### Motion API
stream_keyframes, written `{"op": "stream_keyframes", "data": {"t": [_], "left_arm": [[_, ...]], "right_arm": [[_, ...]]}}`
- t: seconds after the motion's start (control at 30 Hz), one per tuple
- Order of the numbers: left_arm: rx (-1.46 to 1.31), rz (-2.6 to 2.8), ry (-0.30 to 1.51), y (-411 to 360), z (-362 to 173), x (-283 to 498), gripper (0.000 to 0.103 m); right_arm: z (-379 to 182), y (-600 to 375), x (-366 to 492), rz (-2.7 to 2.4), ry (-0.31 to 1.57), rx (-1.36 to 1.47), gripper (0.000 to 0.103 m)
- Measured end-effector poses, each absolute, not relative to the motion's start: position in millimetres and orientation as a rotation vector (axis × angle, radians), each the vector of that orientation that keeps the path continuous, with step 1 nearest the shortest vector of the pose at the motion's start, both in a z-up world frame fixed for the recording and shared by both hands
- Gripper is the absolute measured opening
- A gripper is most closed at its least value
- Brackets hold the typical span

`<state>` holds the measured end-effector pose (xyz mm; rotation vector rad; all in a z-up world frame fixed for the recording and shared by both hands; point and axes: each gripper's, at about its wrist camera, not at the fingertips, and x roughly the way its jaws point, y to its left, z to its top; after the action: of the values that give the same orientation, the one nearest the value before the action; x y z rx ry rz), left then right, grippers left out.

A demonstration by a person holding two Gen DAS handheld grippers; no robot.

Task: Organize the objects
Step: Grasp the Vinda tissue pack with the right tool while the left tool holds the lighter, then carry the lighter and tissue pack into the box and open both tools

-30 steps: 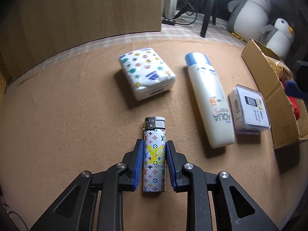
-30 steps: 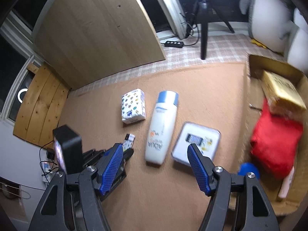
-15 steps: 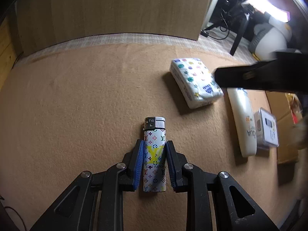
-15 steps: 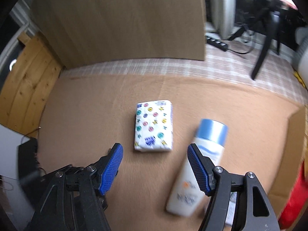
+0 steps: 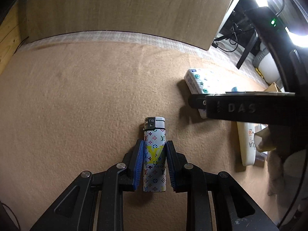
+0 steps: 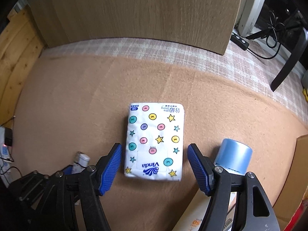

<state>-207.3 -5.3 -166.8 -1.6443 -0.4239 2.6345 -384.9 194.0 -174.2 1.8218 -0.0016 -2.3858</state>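
Note:
My left gripper is shut on a white lighter with a coloured monogram print, held over the brown felt mat. My right gripper is open, its blue pads on either side of a white Vinda tissue pack with coloured dots and stars; the pads are apart from it. The right gripper's black body crosses the left wrist view and hides part of the tissue pack. The lighter's top shows at the lower left of the right wrist view.
A white sunscreen bottle with a blue cap lies right of the tissue pack. A cardboard box edge is at the far right. A wooden board stands behind the mat. A power strip and cables lie at back right.
My right gripper has moved in over the tissue pack, which now sits between its open pads. My left gripper has swung left with the lighter still in it.

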Motion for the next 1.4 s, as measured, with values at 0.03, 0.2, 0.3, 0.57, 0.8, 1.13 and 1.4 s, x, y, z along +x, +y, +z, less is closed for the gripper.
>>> {"op": "stream_keyframes", "data": {"t": [0.03, 0.2, 0.3, 0.57, 0.8, 1.13, 1.4], "left_arm": [[-1.643, 2.634, -0.432, -5.8, -166.2, -206.2, 0.025], [-1.639, 2.634, -0.463, -7.8, -164.6, -208.8, 0.025], [-1.639, 2.634, -0.467, -9.4, -165.4, -211.3, 0.025], [-1.636, 2.631, -0.496, -13.0, -165.7, -202.7, 0.025], [-1.623, 2.64, -0.525, -19.2, -163.3, -189.1, 0.025], [-1.518, 2.658, -0.506, -3.3, -127.3, -171.9, 0.025], [-1.339, 2.6, -0.437, 66.2, -73.0, -175.3, 0.025]], "right_arm": [[-174.9, 193.0, -384.8, -2.385, 0.008, 1.823, 0.066], [-172.2, 190.8, -380.3, -2.41, 0.056, 1.803, 0.05], [-170.9, 193.0, -376.8, -2.407, 0.035, 1.794, 0.049], [-156.8, 207.1, -350.4, -2.419, -0.073, 1.733, 0.048], [-119.8, 234.1, -298.6, -2.465, -0.164, 1.608, 0.048], [-62.6, 288.6, -244.3, -2.626, -0.316, 1.474, 0.048], [-44.6, 356.3, -192.9, -2.794, -0.345, 1.469, 0.048]]}}
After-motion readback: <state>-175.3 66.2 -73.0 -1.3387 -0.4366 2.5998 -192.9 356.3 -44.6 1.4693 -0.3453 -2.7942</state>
